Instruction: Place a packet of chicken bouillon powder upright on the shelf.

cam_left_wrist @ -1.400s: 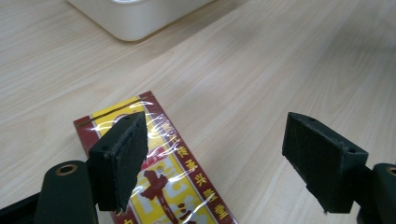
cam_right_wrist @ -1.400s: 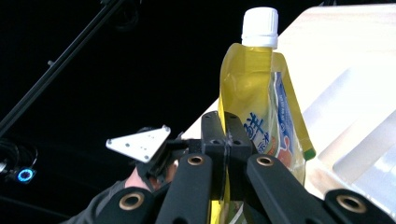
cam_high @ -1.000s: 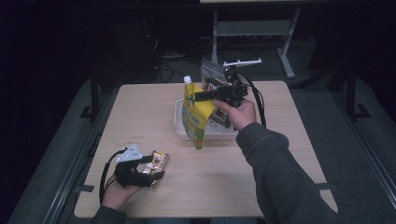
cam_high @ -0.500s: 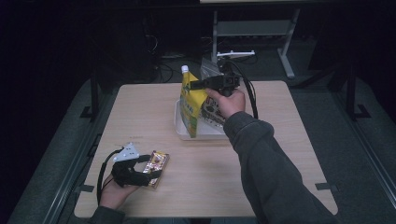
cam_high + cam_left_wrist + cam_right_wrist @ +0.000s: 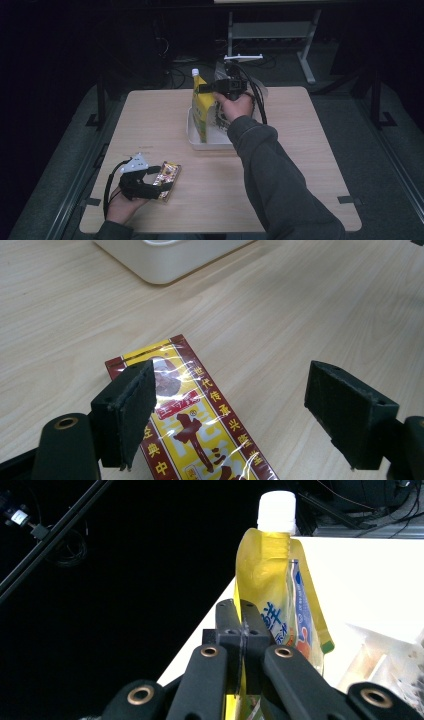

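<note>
A yellow drink pouch [image 5: 201,107] with a white cap [image 5: 276,511] hangs upright over the left part of a white tray [image 5: 210,145]. My right gripper [image 5: 202,89] is shut on the pouch's upper edge; in the right gripper view the pouch [image 5: 270,580] rises past the jaws of this gripper [image 5: 242,630], which are pressed together. Near the table's front left a red and yellow snack packet [image 5: 167,177] lies flat. My left gripper [image 5: 162,185] rests there, open. In the left gripper view the packet [image 5: 200,415] lies under the wide-apart jaws of my left gripper [image 5: 240,410], near the left one.
The tray holds another printed packet [image 5: 220,117] to the right of the pouch. The wooden table [image 5: 300,150] has dark floor all round. A metal frame [image 5: 270,30] and cables lie beyond its far edge. A corner of the tray [image 5: 165,260] is ahead of the left gripper.
The right hand has carried the pouch a little to the left and farther away over the tray. The left gripper and the snack packet have kept still.
</note>
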